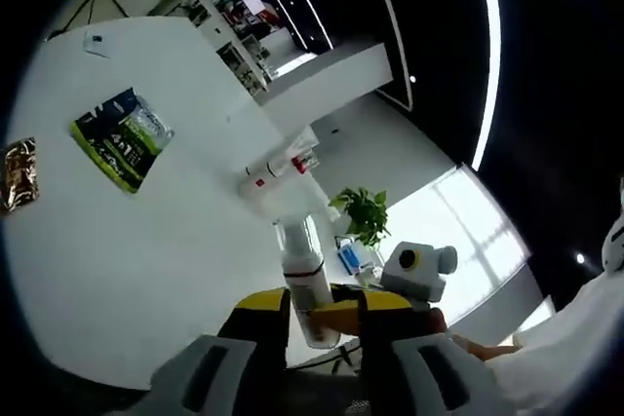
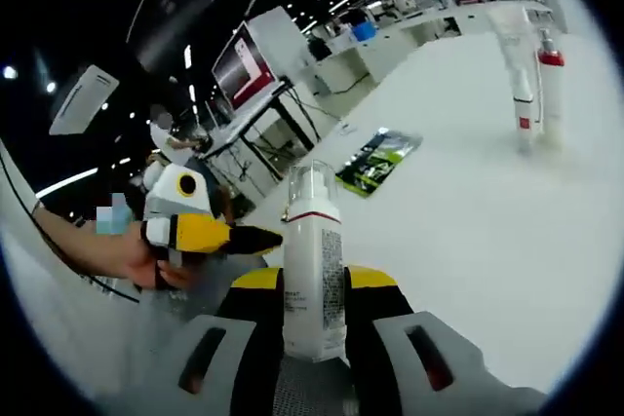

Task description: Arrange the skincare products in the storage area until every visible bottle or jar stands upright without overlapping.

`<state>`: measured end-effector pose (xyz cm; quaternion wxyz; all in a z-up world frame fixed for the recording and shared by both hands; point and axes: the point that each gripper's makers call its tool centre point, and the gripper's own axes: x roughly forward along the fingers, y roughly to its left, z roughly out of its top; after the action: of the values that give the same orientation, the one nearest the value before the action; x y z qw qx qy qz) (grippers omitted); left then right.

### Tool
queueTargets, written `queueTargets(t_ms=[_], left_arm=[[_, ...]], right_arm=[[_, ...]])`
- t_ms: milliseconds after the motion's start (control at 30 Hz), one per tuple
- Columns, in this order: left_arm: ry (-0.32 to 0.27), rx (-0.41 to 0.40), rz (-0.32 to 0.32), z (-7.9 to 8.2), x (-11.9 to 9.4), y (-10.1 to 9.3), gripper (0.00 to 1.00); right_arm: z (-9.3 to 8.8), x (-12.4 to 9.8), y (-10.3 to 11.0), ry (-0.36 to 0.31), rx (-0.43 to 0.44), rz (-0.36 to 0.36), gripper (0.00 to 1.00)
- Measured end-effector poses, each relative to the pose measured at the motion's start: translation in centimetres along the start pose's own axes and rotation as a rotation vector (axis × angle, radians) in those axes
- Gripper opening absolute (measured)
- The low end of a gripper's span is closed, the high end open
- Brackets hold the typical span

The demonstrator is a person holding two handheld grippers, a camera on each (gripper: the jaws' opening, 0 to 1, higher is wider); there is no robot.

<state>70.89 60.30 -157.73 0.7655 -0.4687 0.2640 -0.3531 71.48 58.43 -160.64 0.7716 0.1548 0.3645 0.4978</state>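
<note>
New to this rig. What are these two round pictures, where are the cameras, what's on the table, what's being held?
No robot arm here: a person holds a two-jaw gripper in each hand, and a fisheye camera rides on each, looking forward along its jaws.

In the left gripper view, the left gripper has its yellow-tipped jaws on either side of a white pump bottle; whether they press it is unclear. Beyond, on the white table, lie a green packet, a brown packet and two white bottles with red caps.

In the right gripper view, the right gripper is shut on the same pump bottle, upright. The left gripper comes in from the left, held by a hand.
</note>
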Motion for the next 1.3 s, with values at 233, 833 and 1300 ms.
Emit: queueTargets(t_ms=[233, 833, 1300], left_arm=[[-0.038, -0.032, -0.019, 0.7, 0.0, -0.2, 0.42], [-0.094, 0.055, 0.234, 0.9, -0.8, 0.6, 0.22], [-0.134, 0.070, 0.247, 0.8, -1.0, -1.1, 0.22]], right_arm=[[-0.6, 0.9, 3.9, -0.011, 0.060, 0.163, 0.21], [-0.7, 2.4, 5.3, -0.044, -0.014, 0.079, 0.23], [-1.8, 1.6, 5.9, 0.017, -0.276, -0.060, 0.20]])
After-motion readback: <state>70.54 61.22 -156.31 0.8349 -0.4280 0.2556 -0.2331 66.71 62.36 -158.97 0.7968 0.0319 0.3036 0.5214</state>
